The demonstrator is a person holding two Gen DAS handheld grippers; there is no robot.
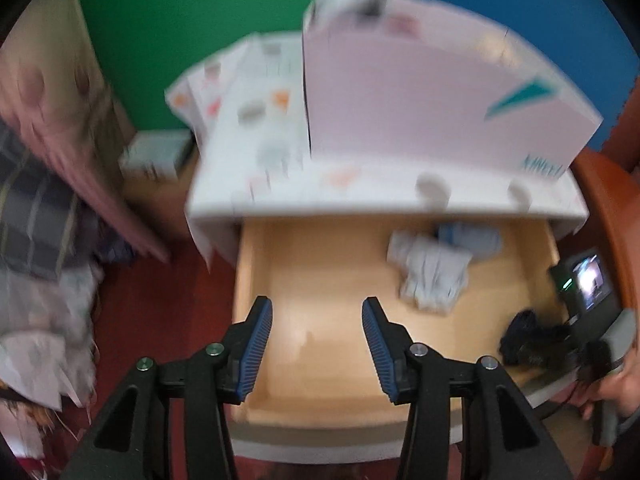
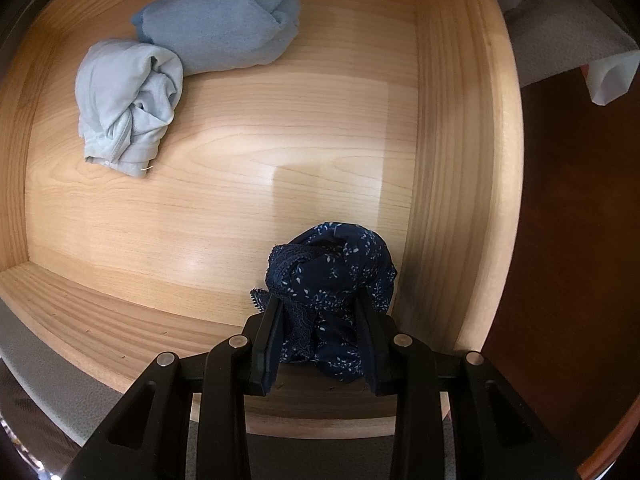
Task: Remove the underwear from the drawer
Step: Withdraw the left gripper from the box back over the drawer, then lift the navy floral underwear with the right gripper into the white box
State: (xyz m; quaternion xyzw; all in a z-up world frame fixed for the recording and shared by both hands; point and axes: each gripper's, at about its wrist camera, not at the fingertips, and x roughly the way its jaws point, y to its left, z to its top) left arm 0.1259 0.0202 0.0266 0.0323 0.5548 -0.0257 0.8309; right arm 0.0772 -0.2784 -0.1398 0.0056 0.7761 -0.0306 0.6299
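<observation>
Beside the drawer's right wall [image 2: 452, 160], the right gripper [image 2: 318, 308] is clamping navy underwear [image 2: 336, 268]; the left gripper [image 1: 318, 312] is hanging part-open, empty, over bare wood.

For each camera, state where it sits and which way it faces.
Left wrist: on the left gripper, above the drawer, looking steeply down; its fingers stand apart, nothing between them; a hand shows at right.
Right wrist: on the right gripper, low inside the drawer, looking down; its fingers clamp the dark blue underwear.
Shared: the drawer, the dark blue underwear, the pale underwear and the blue underwear.
</observation>
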